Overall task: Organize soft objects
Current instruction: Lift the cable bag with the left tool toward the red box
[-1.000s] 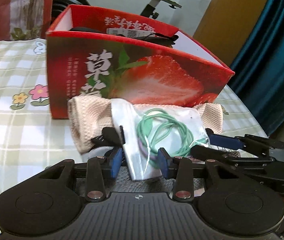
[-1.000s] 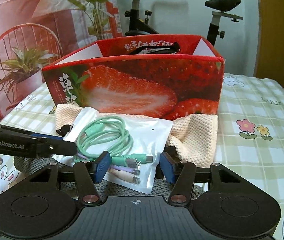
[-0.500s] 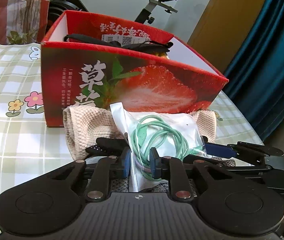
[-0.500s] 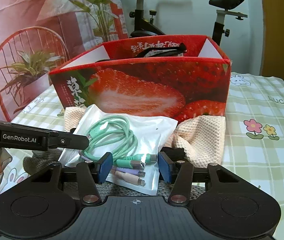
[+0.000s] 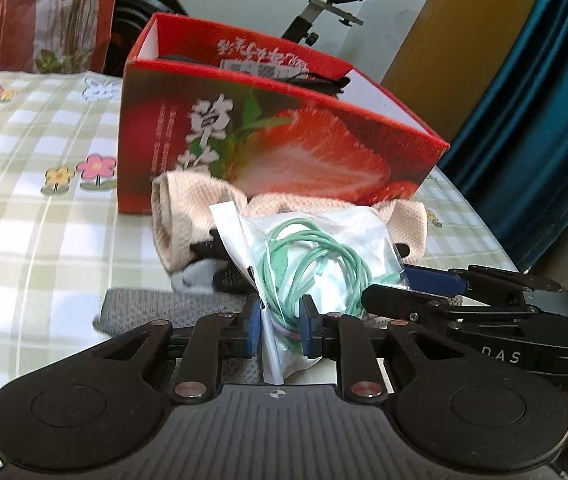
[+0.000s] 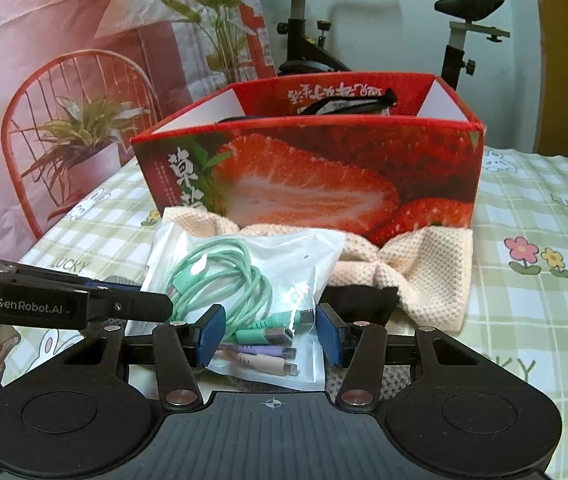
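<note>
- Left gripper [image 5: 280, 330] — its blue pads are pinched on the near edge of the cable bag [image 5: 324, 252], a clear, crinkled plastic pouch holding a coil of mint-green cable. The bag stands up from the pile between the pads.
- Step in hand, as judged: pick-up of the bag, with the open strawberry box [image 5: 284, 148] just behind as the likely destination. The next move calls for a lift high enough to clear the box's front wall, then a release inside; the slick film could slip if the pinch is shallow.
- Peach towel [image 6: 412, 276] — a waffle-knit cloth, bunched and soft, lying against the box front beneath the bag. A black fabric item [image 6: 360, 296] and a grey knit piece [image 5: 171, 308] lie under it on the checked tablecloth [image 6: 544, 320].
- Right gripper [image 6: 269, 334] — fingers spread, one on each side of the bag's connector end, not visibly pressing it. The plugs are green, purple and pink, with metal tips.
</note>
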Available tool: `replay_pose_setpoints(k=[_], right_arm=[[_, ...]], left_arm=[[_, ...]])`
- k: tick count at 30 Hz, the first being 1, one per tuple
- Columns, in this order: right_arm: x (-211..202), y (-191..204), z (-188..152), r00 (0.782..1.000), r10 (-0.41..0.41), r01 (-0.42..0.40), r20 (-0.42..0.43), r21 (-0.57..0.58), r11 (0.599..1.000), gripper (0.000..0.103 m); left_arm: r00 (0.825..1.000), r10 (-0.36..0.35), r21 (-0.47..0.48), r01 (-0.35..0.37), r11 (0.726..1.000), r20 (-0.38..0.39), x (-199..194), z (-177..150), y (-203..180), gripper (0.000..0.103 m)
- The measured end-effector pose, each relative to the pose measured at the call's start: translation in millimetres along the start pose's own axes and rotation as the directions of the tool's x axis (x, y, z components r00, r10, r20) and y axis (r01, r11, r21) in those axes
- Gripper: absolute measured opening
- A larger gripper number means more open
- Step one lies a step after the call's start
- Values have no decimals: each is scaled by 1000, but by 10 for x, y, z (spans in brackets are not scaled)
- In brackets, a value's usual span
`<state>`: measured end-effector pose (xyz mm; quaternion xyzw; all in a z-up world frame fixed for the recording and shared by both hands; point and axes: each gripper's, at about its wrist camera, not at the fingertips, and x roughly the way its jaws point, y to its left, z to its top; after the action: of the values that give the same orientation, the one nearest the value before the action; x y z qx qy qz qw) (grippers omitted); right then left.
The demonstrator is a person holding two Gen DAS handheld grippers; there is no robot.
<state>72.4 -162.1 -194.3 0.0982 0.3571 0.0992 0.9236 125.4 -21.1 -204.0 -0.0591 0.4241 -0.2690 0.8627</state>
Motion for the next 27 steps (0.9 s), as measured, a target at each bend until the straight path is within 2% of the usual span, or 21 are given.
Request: replay_pose_setpoints(k=[13, 18, 27], right_arm=[[94, -25, -51, 1000, 6, -6, -27, 16, 1000, 48], [32, -3, -25, 1000, 5, -5, 0, 9, 1000, 47], [-181, 22, 125, 997, 15, -14, 81, -15, 1000, 47]], left_arm=[[1000, -19, -44, 19, 999, -12, 85, -44, 103, 22], [1000, -27, -41, 27, 999, 5, 32, -38, 82, 22], [995, -44, -6, 45, 999, 87, -213, 65, -31, 22]])
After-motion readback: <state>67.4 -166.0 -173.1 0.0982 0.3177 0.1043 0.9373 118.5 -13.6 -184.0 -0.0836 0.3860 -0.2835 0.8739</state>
